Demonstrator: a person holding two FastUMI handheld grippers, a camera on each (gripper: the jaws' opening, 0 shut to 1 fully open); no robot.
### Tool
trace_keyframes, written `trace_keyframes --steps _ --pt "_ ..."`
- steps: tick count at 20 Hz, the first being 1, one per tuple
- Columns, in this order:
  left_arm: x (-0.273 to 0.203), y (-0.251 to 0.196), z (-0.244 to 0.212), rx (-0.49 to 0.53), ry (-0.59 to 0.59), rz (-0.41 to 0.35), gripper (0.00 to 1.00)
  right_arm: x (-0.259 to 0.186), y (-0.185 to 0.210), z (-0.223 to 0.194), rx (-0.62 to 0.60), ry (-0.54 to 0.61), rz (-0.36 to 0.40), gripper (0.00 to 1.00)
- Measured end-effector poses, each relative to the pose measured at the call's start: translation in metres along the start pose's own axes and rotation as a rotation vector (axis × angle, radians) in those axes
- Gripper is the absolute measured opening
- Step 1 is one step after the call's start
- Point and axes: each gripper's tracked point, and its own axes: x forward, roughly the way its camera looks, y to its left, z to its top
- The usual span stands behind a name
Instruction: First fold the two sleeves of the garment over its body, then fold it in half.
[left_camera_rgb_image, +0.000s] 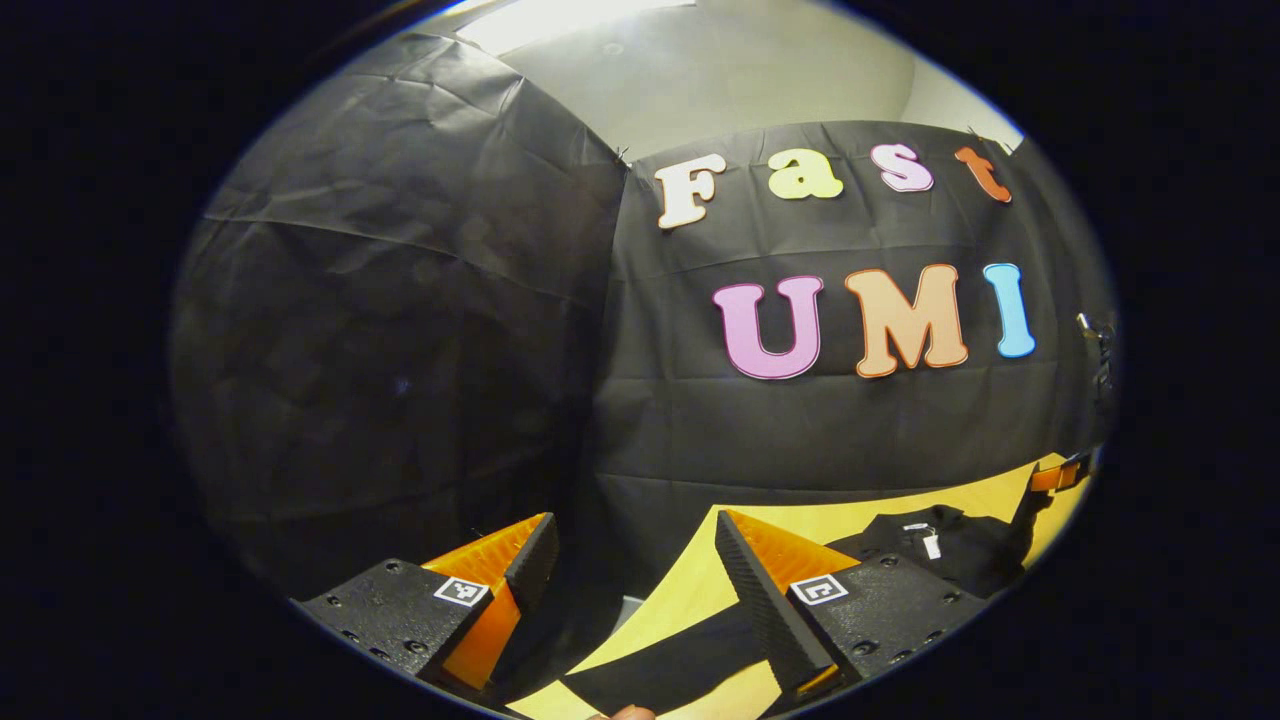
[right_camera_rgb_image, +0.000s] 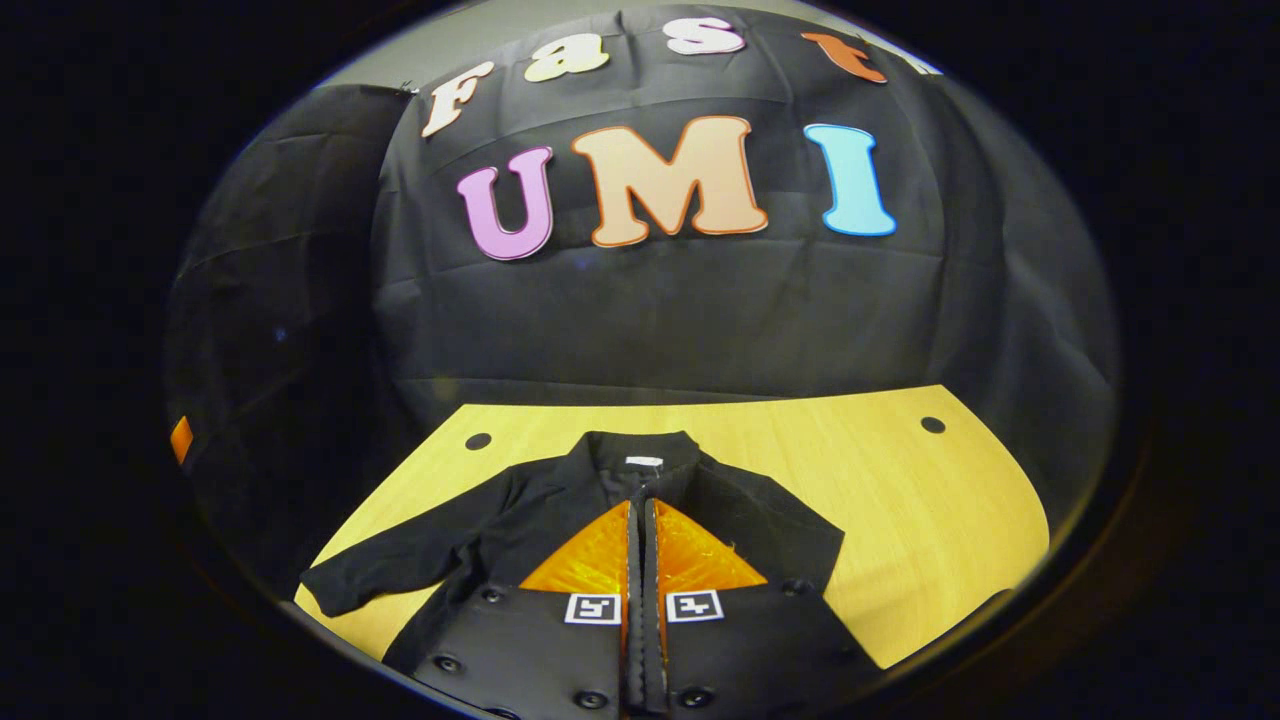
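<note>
The black garment (right_camera_rgb_image: 640, 520) lies flat near the table's (right_camera_rgb_image: 930, 500) front edge, one sleeve (right_camera_rgb_image: 400, 575) spread toward the left edge, so the sleeve fold seems pending: the left gripper (left_camera_rgb_image: 630, 560), jaws spread, must pinch that cuff (the right gripper (right_camera_rgb_image: 640, 560) hovers, jaws pressed together).
</note>
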Motion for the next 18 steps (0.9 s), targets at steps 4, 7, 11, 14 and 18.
trace_keyframes --steps 4,7,11,14,18 --pt "0.01 0.017 -0.01 0.001 0.018 0.002 0.93 0.02 0.038 0.001 -0.02 0.011 0.027 0.02" --pt "0.016 0.03 -0.023 -0.003 0.039 0.007 0.93 0.037 0.058 -0.002 -0.045 0.024 0.023 0.02" --pt "0.021 0.038 -0.04 0.0 0.069 0.016 0.93 0.058 0.085 -0.012 -0.076 0.054 0.035 0.03" --pt "0.018 0.049 -0.053 -0.001 0.091 0.019 0.93 0.067 0.107 -0.014 -0.079 0.059 0.062 0.02" --pt "0.026 0.051 -0.069 -0.013 0.132 0.014 0.93 0.073 0.134 -0.011 -0.035 0.06 0.138 0.26"
